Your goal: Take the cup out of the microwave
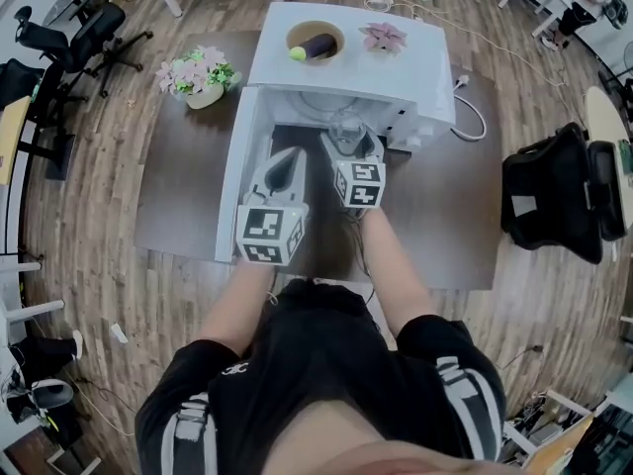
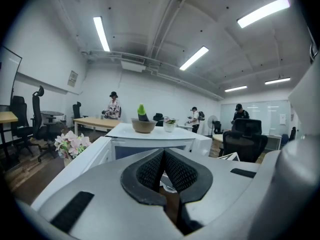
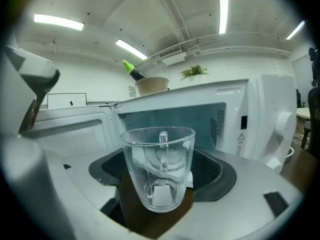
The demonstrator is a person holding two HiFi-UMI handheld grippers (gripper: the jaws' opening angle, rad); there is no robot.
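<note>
Two tongs are in my hands, and only one of them carries something. My right tongs [image 3: 159,173] pinch the clear glass cup with a handle [image 3: 159,159]: the dark ribbed pads [image 3: 212,170] stand wide apart and press on its left and right sides. The cup is upright, and its handle is on the far side, turned to the white microwave [image 1: 420,72]. It hangs just in front of the open cavity, on the near side, and below it I see the dark brown table [image 1: 450,211]. In the head view it is at the mouth of the oven, right at the tips of these tongs.

My left tongs [image 2: 163,160] are pressed together, tip against tip, with nothing between them. They are to the left of the right tongs and a little nearer to me, beside the white microwave door [image 1: 233,166], which stands open to the left.

On top of the microwave sits a beige bowl [image 1: 297,32]. A bunch of pink and white flowers [image 1: 196,71] stands on the table at the far left, well apart from the cup.
</note>
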